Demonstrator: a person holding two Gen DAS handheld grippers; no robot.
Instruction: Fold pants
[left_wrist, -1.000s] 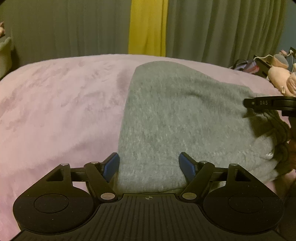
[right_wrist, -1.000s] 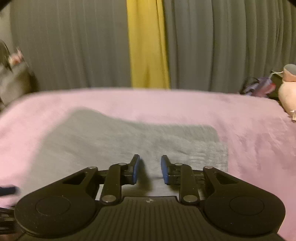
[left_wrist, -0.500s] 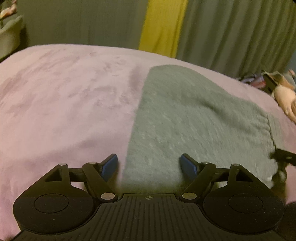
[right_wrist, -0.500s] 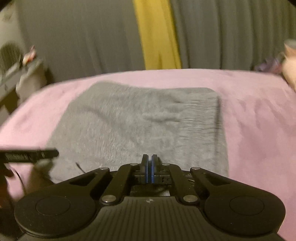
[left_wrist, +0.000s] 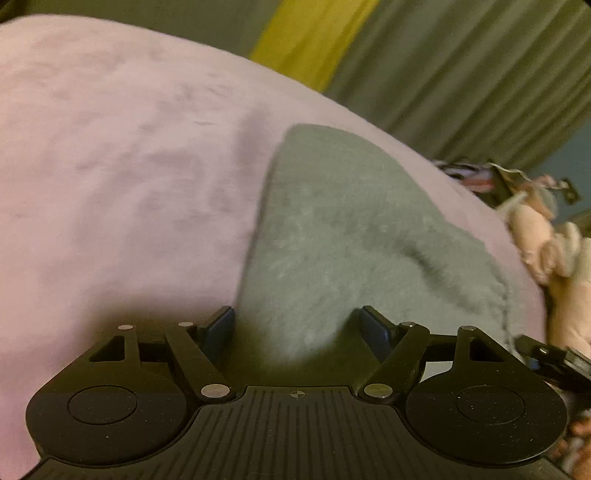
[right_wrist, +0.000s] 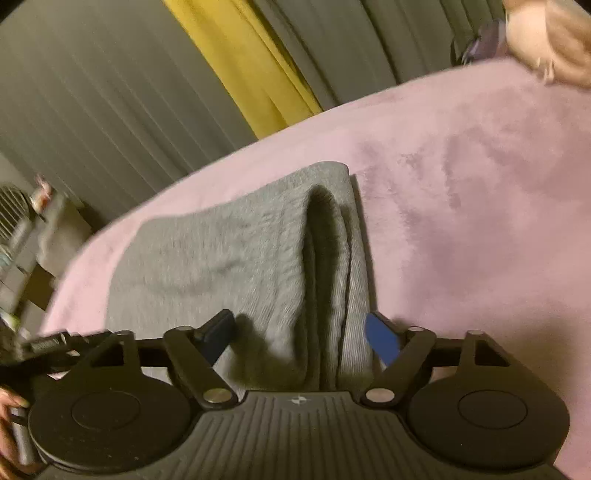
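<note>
Pink fleece-covered bed (left_wrist: 110, 155), folded gray pants (right_wrist: 229, 258) flat on it.

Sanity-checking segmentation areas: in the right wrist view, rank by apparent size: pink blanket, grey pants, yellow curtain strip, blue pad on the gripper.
1. pink blanket
2. grey pants
3. yellow curtain strip
4. blue pad: smallest, even though it sits nearest the camera.

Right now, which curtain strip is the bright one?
The yellow curtain panel in the middle; the curtains on both sides of it are dull grey.
</note>
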